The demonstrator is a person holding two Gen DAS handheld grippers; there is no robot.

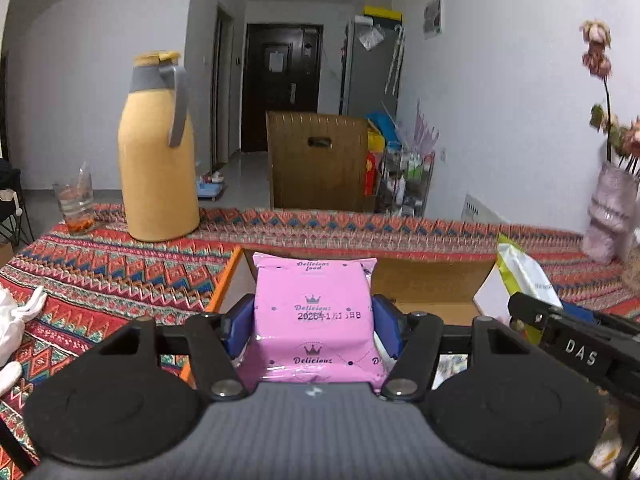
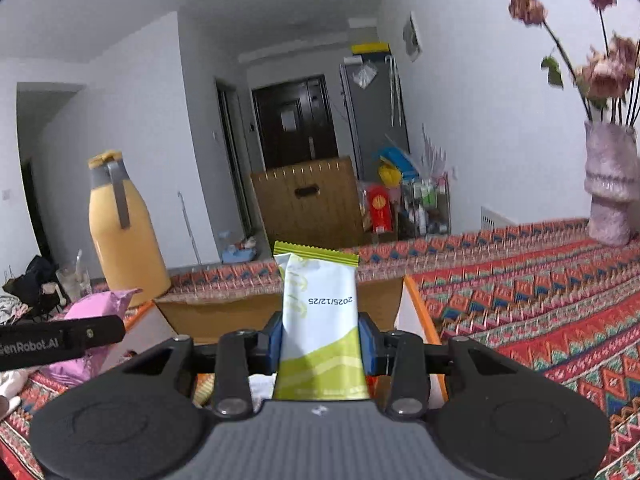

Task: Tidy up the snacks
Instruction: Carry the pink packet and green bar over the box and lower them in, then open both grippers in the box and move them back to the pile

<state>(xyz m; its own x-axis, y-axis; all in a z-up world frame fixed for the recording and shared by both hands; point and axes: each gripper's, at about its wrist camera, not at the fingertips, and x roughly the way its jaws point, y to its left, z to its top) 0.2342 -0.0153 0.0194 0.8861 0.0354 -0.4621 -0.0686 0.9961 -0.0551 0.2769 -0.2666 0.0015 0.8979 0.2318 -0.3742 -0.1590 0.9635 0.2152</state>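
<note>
Left gripper (image 1: 314, 328): pink snack packet (image 1: 314, 312) clamped between blue pads, front end sticking out past jaws over cardboard box (image 1: 432, 276). Right gripper (image 2: 322, 340): green-white snack packet (image 2: 320, 320) clamped between pads, held upright, same box (image 2: 224, 312) just ahead of jaws.

Table (image 1: 120, 272) w/ red patterned woven cloth carries a tall yellow thermos jug (image 1: 158, 152) w/ grey handle, far left, and a clear glass (image 1: 75, 204) w/ reddish bits at the bottom just left of it. Open cardboard box (image 1: 432, 276) w/ orange edge sits mid-table, nearer the camera than the jug. Pinkish vase (image 2: 610, 184) of dried flowers stands at the far right by the wall; something white (image 1: 18, 320) lies on the cloth at the left edge, can't tell what.
</note>
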